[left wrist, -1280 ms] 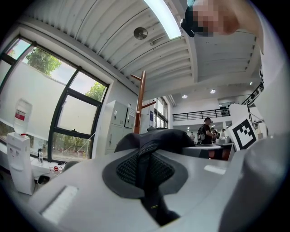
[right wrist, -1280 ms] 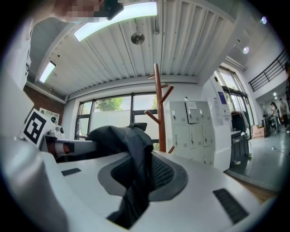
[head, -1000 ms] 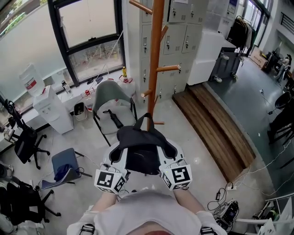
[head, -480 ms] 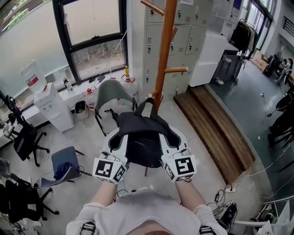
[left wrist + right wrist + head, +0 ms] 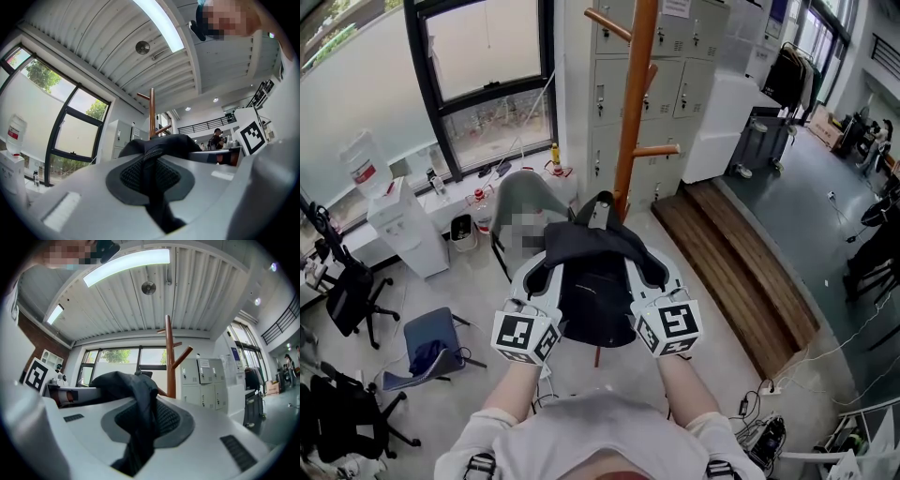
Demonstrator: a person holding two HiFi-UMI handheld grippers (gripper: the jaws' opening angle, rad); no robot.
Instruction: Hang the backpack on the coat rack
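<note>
— At the coat rack (image 5: pixel 634 103), report the position of the backpack (image 5: pixel 595 281).

— Black backpack, off the floor, carried between both grippers just in front of the rack's orange post. Its top loop (image 5: pixel 602 201) stands upright close to the post. Whether the loop touches a peg cannot be determined from the head view.

— Left gripper (image 5: pixel 540 274)?

— Jaws drawn narrow and clamped on a dark strap of the backpack. The left gripper view shows the strap running down between the pads, with the bag's bulk bunched beyond the tips.

— Right gripper (image 5: pixel 651 272)?

— Jaws partly closed and gripping a thicker fold of the same dark fabric. In the right gripper view the fold fills the gap between the pads.

— Surroundings?

— A grey chair (image 5: pixel 521 199) sits beyond the backpack, left of the post. Grey lockers (image 5: pixel 675 56) stand behind the rack. A wooden platform (image 5: pixel 741 262) lies to the right.
</note>
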